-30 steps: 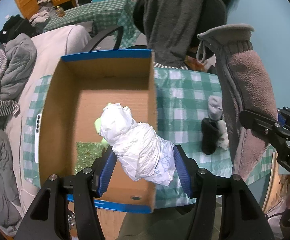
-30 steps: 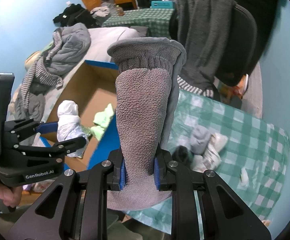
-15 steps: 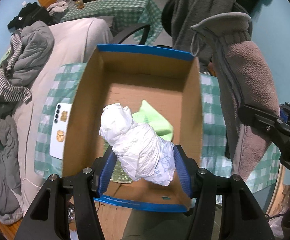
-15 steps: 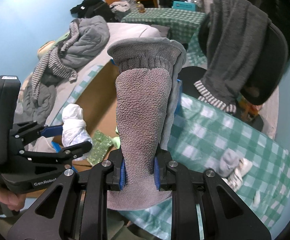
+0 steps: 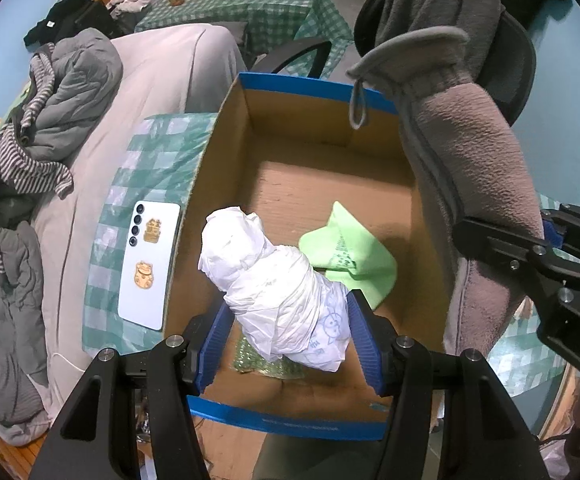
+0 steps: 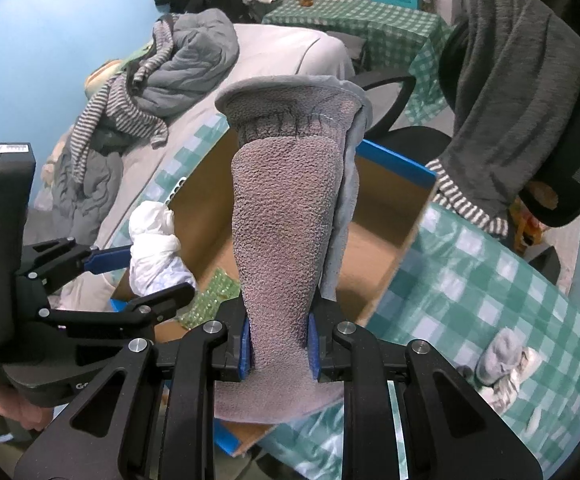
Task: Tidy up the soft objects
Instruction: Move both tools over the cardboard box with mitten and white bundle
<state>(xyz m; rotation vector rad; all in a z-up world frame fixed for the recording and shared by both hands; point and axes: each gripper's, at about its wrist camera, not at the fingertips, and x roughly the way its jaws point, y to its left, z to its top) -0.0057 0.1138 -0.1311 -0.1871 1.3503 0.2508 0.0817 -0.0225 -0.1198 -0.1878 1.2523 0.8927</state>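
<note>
Both jaws are clamped: the left gripper [image 5: 288,332] squeezes a white plastic-bag bundle [image 5: 278,288] above the near end of the cardboard box [image 5: 194,216], and the right gripper [image 6: 278,344] pinches a grey fleece glove [image 6: 286,216] upright over the box's right wall. Inside the box lie a light green cloth [image 5: 349,252] and a green sequined piece [image 5: 266,360], so sorting seems well under way; neither held item is released yet. Only the right wrist view shows the sock pile [image 6: 501,364] left near the right edge of the checked tablecloth [image 6: 469,280]. Only the left wrist view shows a white phone [image 5: 148,264] beside the box's left wall.
</note>
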